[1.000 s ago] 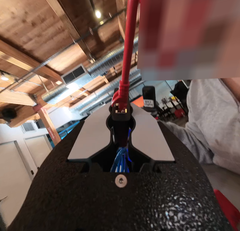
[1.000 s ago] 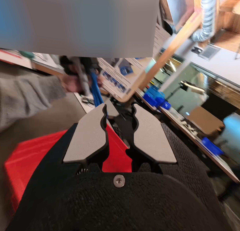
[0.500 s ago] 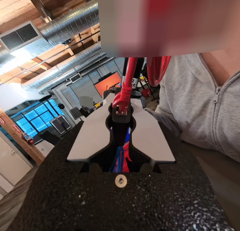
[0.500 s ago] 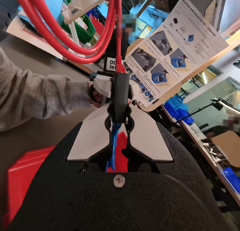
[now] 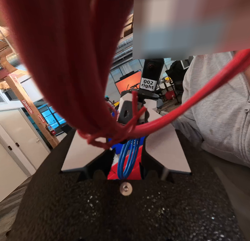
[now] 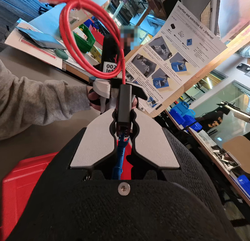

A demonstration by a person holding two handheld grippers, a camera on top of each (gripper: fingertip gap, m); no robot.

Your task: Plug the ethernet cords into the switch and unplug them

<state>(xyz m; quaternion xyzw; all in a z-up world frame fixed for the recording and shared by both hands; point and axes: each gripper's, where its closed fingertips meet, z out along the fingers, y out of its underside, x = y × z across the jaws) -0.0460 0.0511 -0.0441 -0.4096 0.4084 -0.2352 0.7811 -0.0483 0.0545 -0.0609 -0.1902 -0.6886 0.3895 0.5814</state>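
Note:
My right gripper (image 6: 123,110) is shut on a black coupler block (image 6: 123,99), held up in the air. A blue cable (image 6: 119,157) is plugged into the block's near end and hangs between my fingers. A red cable (image 6: 86,47) runs from its far end and loops into a coil above. My left gripper (image 6: 117,85) faces it at the far end with its jaws apart. In the left wrist view my left gripper (image 5: 125,129) is open. The red cable (image 5: 189,103) crosses it, blurred and close. The blue cable (image 5: 128,160) hangs in the gap. My right gripper (image 5: 135,107) is opposite.
A red bin (image 6: 27,180) lies below my right gripper. A printed instruction sheet (image 6: 175,56) stands on a wooden board behind. Blue bins (image 6: 182,116) and green bins (image 6: 83,41) sit on benches. A person's grey sleeve (image 6: 40,96) is at the left. The grippers are tip to tip, or close to it.
My right gripper came up and shut on the black block. My left gripper then opened and let go of it. The red coil swung in front of the left camera.

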